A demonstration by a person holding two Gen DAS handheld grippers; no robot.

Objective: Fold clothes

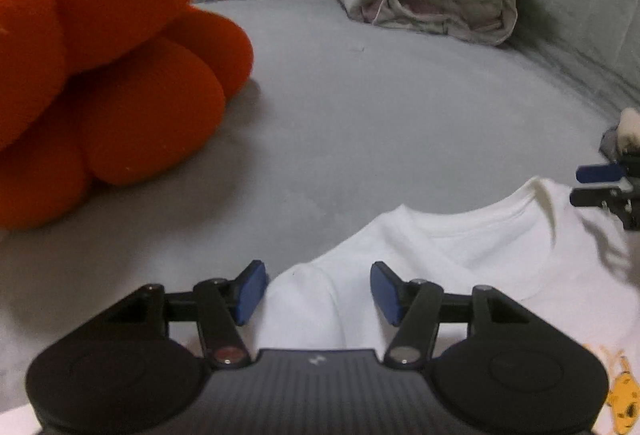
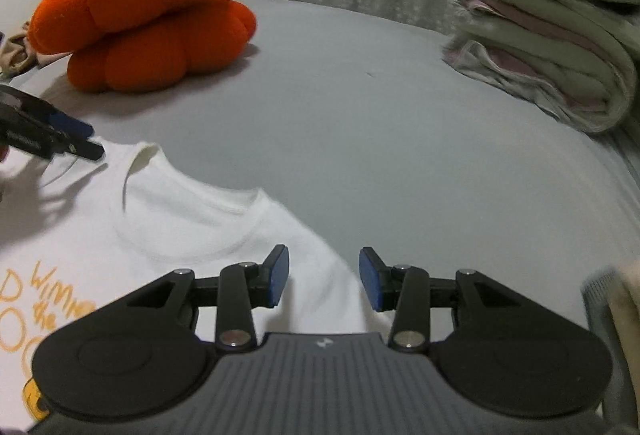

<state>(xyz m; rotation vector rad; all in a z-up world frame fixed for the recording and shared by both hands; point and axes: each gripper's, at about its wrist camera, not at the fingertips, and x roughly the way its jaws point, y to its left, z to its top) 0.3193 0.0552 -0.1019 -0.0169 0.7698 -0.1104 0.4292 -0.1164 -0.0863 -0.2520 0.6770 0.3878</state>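
Left gripper (image 1: 318, 289) hangs open and empty over the near left shoulder of the white T-shirt (image 1: 460, 267); right gripper (image 2: 324, 277), also open and empty, over the right one. Collar points far, body runs near. Grey bed sheet (image 2: 400, 139) lies bare beyond; orange plush (image 2: 140, 15) far left, folded bedding (image 2: 560, 55) far right

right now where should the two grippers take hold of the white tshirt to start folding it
Best at the shoulder edges either side of the collar. The white t-shirt lies flat, print up, neck pointing away. The left gripper and right gripper each straddle a shoulder edge with jaws open, so probably come in low from the near side.
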